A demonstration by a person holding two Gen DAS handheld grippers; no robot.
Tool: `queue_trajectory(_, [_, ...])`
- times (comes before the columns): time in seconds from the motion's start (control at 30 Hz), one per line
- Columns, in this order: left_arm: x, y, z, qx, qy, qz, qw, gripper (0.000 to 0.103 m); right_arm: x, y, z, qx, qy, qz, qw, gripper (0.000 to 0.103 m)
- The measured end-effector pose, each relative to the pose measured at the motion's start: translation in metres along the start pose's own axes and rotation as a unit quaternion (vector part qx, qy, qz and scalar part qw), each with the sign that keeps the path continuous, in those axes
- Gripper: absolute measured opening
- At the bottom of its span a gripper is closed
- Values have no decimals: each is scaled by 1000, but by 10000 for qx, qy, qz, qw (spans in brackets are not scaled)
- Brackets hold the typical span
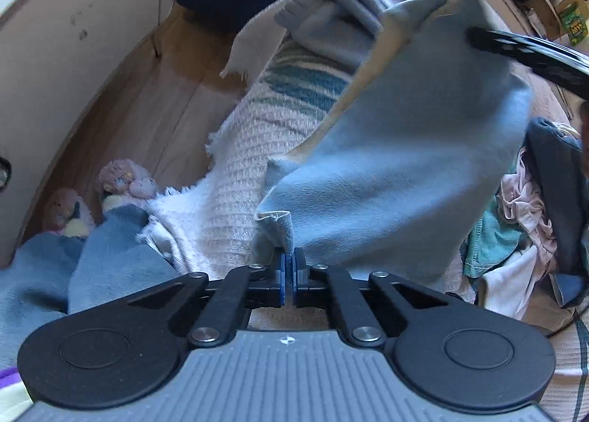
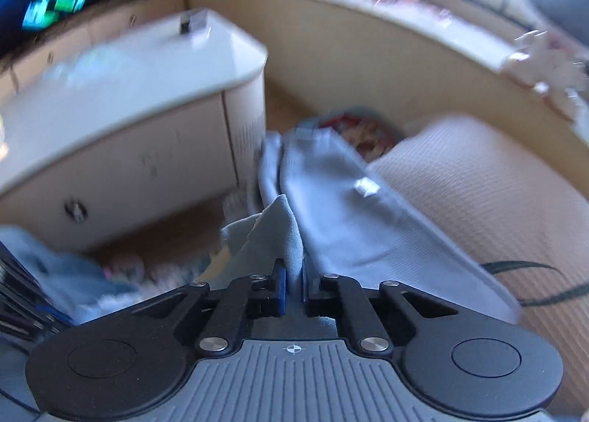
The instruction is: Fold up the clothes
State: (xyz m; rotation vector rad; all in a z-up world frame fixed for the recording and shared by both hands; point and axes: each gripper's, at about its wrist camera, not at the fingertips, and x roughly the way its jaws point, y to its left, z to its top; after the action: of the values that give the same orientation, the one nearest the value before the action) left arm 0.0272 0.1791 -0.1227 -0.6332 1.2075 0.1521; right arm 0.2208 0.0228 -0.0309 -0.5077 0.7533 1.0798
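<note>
Left gripper [image 1: 289, 267] is pinching a rolled corner of the blue cloth [image 1: 397, 164]; its fingers are nearly closed, with only a thin hem between the pads. The cloth is hanging in the air ahead of the fingers, stretched up and away toward the right gripper [image 2: 293, 280], whose fingers are clamping another edge of what looks like the same cloth; the right view is motion-blurred, so this is tentative.

Beyond the right fingers a grey garment [image 2: 331, 179] is lying along the bed [image 2: 478, 179].

Risks:
- Left grip is taking only the corner tip, so any tug between the two grippers is likely to pull it free.
- The blur is suggesting a fast swing; the cloth may twist and fold unevenly.
- The hanging edge may drag over the laundry pile [image 1: 522, 208] to the right of the left fingers and snag.
</note>
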Motion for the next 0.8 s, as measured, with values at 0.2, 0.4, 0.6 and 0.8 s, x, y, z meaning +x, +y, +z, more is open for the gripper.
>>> queue_trajectory(0.2, [-32,-8,19,216,-670,175,9974,4,-70,-8,2,865,-740,-489,9923,8])
queue_trajectory(0.4, [-38,-25,32,547,-1325,831,9862,52,-65,-53,-23,1941,-659,-1339,9696,8])
queue_trajectory(0.6, [-18,-28,45,533,-1113,532,9909,54,-22,-105,-65,2877,-351,-1524,9449,10])
queue_trajectory(0.8, [2,-40,49,420,-909,-127,9949,73,-15,-121,-83,3153,-442,-1175,9406,21])
